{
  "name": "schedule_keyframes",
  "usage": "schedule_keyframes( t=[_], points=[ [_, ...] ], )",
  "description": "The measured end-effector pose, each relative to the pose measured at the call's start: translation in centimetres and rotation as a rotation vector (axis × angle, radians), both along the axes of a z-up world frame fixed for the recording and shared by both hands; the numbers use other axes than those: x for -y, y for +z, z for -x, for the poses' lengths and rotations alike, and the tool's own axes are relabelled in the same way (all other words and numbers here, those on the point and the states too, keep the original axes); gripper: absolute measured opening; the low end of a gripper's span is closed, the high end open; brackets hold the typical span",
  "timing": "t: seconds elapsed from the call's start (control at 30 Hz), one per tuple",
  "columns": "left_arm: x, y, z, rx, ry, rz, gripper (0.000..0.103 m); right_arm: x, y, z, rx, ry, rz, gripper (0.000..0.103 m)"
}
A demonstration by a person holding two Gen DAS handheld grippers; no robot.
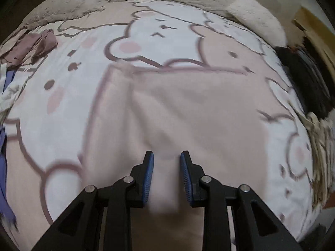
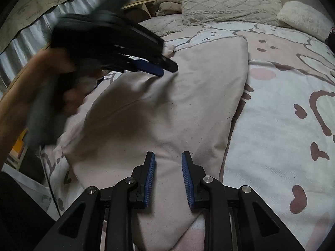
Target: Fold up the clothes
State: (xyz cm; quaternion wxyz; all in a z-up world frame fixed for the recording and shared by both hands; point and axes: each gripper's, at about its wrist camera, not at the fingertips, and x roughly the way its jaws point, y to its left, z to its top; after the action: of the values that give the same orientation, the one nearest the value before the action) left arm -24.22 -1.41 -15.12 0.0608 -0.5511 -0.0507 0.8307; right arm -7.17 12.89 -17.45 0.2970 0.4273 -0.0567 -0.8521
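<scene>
A pale pink garment (image 2: 167, 108) lies folded flat on the bed's bear-print cover (image 2: 282, 115); it fills the middle of the left wrist view (image 1: 188, 108). My left gripper (image 1: 167, 156) is open, its blue pads over the garment's near part. My right gripper (image 2: 168, 156) is open above the garment's near end. The left gripper also shows in the right wrist view (image 2: 165, 70), blurred, held in a hand, its tips at the garment's far left edge.
A mauve crumpled garment (image 1: 31, 46) and white and blue clothes (image 1: 8, 87) lie at the bed's left edge. Cream pillows (image 2: 230, 2) line the far side. Dark items (image 1: 303, 79) sit off the right edge. A curtain (image 2: 41, 27) hangs at far left.
</scene>
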Motion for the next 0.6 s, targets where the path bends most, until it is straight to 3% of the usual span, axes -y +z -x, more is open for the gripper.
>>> schedule_keyframes(
  t=[0.17, 0.27, 0.37, 0.43, 0.5, 0.6],
  points=[
    [4.5, 0.4, 4.4, -0.043, 0.091, 0.025, 0.026, 0.2, 0.0, -0.1, -0.008, 0.001, -0.014, 0.027],
    [6.1, 2.2, 5.5, -0.099, 0.097, 0.019, 0.026, 0.2, 0.4, 0.2, 0.007, 0.007, -0.023, 0.027],
    [5.4, 4.0, 4.5, -0.138, 0.007, 0.044, 0.026, -0.7, 2.5, 1.1, 0.060, 0.042, 0.034, 0.027],
    [5.0, 4.2, 3.3, -0.139, -0.051, 0.045, 0.026, -1.7, 5.0, 2.5, 0.009, 0.038, 0.076, 0.027],
    [4.3, 3.5, 2.2, -0.103, -0.110, 0.044, 0.026, -1.9, 7.0, 4.8, -0.042, 0.033, 0.060, 0.027],
    [2.9, 2.0, 1.4, -0.067, -0.173, 0.039, 0.026, -0.9, 7.7, 9.8, -0.038, 0.059, 0.019, 0.027]
  ],
)
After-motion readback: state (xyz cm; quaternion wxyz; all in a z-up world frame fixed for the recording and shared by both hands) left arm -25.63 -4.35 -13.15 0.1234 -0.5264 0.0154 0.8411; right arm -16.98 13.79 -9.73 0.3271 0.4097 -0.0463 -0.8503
